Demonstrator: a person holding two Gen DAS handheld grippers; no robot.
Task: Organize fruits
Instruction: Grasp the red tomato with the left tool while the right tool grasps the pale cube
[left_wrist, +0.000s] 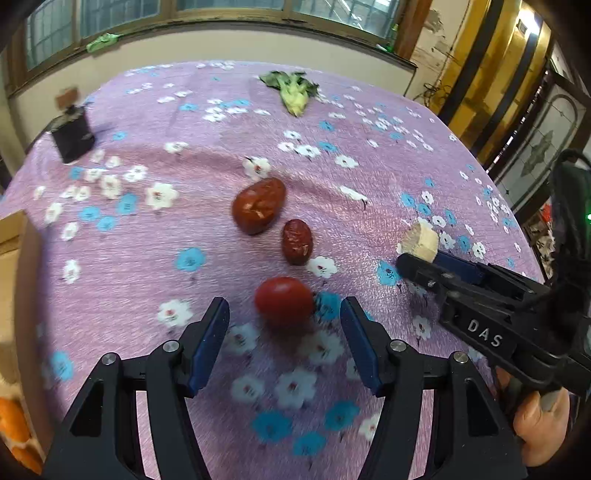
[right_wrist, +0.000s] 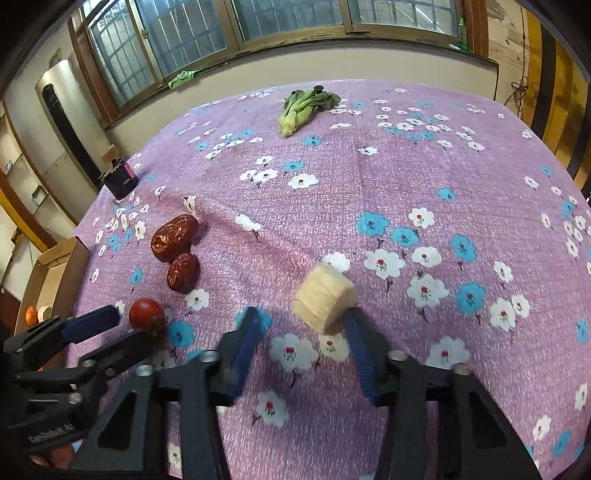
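Observation:
A red cherry tomato (left_wrist: 283, 300) lies on the purple flowered cloth, just beyond and between my left gripper's (left_wrist: 284, 314) open jaws; it also shows in the right wrist view (right_wrist: 146, 313). Behind it lie a small wrinkled red date (left_wrist: 297, 242) and a larger one (left_wrist: 258, 205), also seen from the right as the small date (right_wrist: 183, 272) and the large date (right_wrist: 173, 236). My right gripper (right_wrist: 301, 317) is open. A pale cut cylinder piece (right_wrist: 325, 300) rests at its right finger; it also shows in the left wrist view (left_wrist: 419, 240).
A green leafy vegetable (right_wrist: 304, 107) lies at the far side of the table. A small dark box (right_wrist: 120, 179) stands at the far left edge. A cardboard box (right_wrist: 51, 266) with orange fruit (right_wrist: 31, 314) sits beside the table's left edge.

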